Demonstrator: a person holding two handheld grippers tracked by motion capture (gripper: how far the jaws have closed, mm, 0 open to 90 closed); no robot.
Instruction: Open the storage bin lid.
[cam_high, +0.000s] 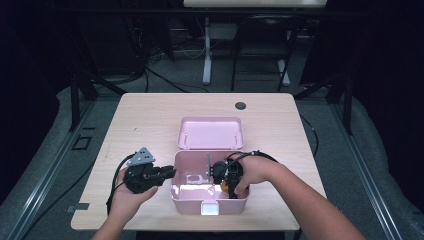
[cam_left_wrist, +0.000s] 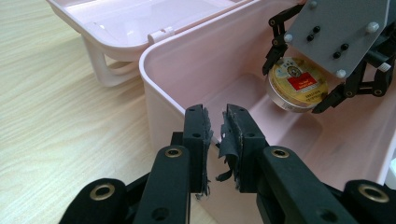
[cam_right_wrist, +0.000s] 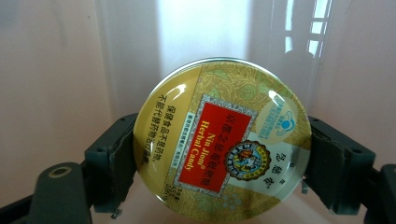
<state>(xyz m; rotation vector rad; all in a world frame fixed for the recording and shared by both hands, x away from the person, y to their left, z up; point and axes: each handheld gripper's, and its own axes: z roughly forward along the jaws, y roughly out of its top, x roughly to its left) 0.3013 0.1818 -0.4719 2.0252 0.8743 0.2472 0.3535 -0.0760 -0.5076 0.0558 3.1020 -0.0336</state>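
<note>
- The right tongs (cam_left_wrist: 299, 86) are clenched on a round tin (cam_right_wrist: 222, 140): in the right gripper view a pad presses on each side of its rim, and its gold lid with the red label faces the camera.
- The tin hangs inside the pink box (cam_high: 182, 200), in the right half beyond the divider (cam_high: 208, 167), just above the floor as far as the left gripper view shows; whether it touches the floor I cannot tell.
- The left tongs (cam_left_wrist: 217, 135) are on the near-left wall of the box with their jaws a narrow gap apart. The rim seems to run between them, but whether the pads press on it I cannot tell.
- The lid (cam_high: 211, 132) lies thrown back on the tabletop (cam_high: 140, 115), so the box is wide open.
- Step in hand, as I judge it: setting the tin down in the box while the left hand steadies the wall.
- Next move calls for lowering the tin until it sits flat, then releasing the right tongs and lifting them clear of divider and wall.
</note>
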